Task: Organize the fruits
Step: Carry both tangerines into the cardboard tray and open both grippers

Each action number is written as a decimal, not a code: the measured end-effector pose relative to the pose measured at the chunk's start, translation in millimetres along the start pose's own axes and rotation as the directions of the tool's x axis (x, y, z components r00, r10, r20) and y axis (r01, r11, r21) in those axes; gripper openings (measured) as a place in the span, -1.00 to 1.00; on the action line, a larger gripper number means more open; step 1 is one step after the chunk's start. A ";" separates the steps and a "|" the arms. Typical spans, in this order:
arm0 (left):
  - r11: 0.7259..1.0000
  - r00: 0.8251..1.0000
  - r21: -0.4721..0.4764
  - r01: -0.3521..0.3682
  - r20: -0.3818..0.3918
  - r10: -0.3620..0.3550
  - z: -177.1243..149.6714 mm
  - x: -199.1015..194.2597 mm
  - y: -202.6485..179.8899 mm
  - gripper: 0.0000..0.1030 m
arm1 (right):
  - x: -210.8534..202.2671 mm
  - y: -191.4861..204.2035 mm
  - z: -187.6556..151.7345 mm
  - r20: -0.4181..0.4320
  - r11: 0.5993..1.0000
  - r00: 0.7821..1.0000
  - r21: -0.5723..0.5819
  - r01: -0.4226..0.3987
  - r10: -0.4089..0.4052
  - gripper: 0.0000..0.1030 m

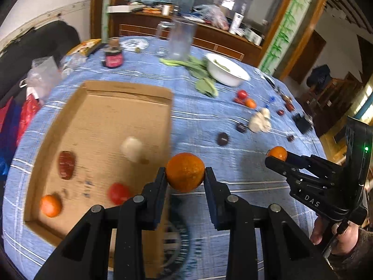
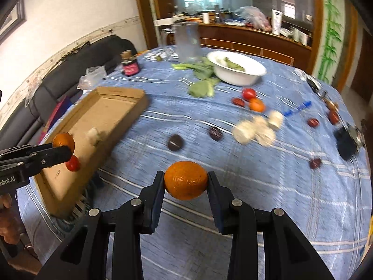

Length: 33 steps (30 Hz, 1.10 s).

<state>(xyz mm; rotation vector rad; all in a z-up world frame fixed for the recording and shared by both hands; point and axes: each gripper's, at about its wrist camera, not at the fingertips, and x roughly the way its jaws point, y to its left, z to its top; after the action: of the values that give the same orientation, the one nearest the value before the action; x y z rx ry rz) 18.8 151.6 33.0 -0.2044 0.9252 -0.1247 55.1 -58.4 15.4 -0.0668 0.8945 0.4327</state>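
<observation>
Above the blue striped tablecloth [image 1: 244, 126], both tools carried fruit. Left gripper [image 1: 185, 175] sat clamped on an orange [image 1: 185, 172], held off the cloth just beside the right wall of the cardboard tray [image 1: 105, 107]. Right gripper [image 2: 185, 180] was clamped on a second orange [image 2: 185, 180], held over bare cloth, well apart from the tray [image 2: 112, 102].

Tray held a small orange [image 1: 50, 205], a tomato [image 1: 118, 193], a red date [image 1: 67, 164] and a pale garlic bulb [image 1: 132, 148].

Risks, as judged: each orange was pinched only at its two sides by narrow pads, so a quick swing could let it roll out and off the rounded table edge. Both frames were smeared, which suggests fast travel. The grippers were near each other; both heading for the tray could clash. A low carry could catch the tray wall and shove the light cardboard.

Surface: round table, cloth slightly rumpled. Loose on it: dark dates [image 2: 175, 142], a tomato [image 2: 249, 93], a small orange [image 2: 257, 105], pale garlic pieces [image 2: 256, 128], leafy greens [image 2: 202, 81], a white bowl [image 2: 237, 70], a clear jug [image 2: 186, 42], a dark jar [image 2: 130, 64].

Room: dark sofa [image 2: 58, 77] at left, wooden sideboard [image 2: 244, 39] behind, cluttered on top.
</observation>
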 end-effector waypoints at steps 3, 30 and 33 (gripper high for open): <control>0.999 0.999 -0.029 -0.031 0.013 0.032 4.8 -5.0 25.3 -0.41 | 9.5 20.0 14.8 0.002 0.999 1.000 -0.025 -0.028 0.028 -0.24; 0.963 0.981 -0.189 -0.194 -0.068 0.184 50.4 50.3 152.7 -0.40 | 131.6 137.9 99.6 -0.084 0.973 0.990 -0.195 -0.124 0.109 -0.23; 0.963 0.979 -0.182 -0.199 -0.077 0.188 54.7 60.0 152.1 -0.40 | 139.5 139.8 98.6 -0.094 0.970 0.989 -0.206 -0.129 0.111 -0.23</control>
<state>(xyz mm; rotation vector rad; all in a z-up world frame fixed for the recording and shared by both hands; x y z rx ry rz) 101.4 294.6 -16.5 -0.2863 1.0118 0.1398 149.5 139.3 -12.5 -0.2279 0.9340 0.6414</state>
